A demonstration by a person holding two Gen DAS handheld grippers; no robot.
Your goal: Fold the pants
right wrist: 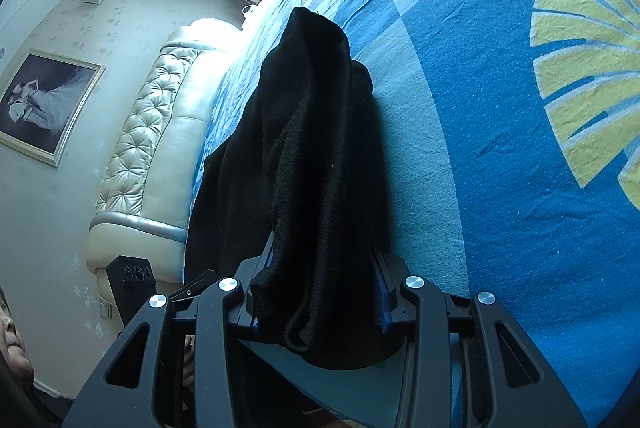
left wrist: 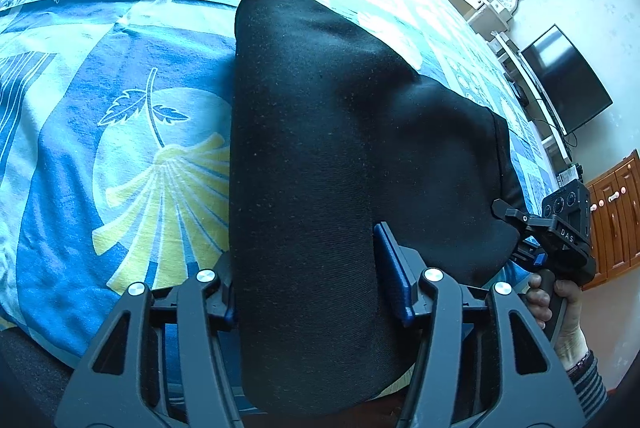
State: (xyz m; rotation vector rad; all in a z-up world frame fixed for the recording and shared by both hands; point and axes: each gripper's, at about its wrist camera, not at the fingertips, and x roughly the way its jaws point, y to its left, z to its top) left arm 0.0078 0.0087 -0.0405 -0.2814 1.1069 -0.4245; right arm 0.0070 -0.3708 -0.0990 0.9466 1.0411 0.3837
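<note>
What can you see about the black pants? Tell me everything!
The black pants look like soft, slightly fuzzy knit cloth with tiny lint specks. They are bunched and draped in folds over the blue patterned bedsheet. The left gripper has one end between its jaws, and the right gripper has another bunched end. A stitched hem edge shows in the left wrist view.

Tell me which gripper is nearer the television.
Right. The right gripper holds the black pants on the side toward the television; the left gripper grips them farther away.
</note>
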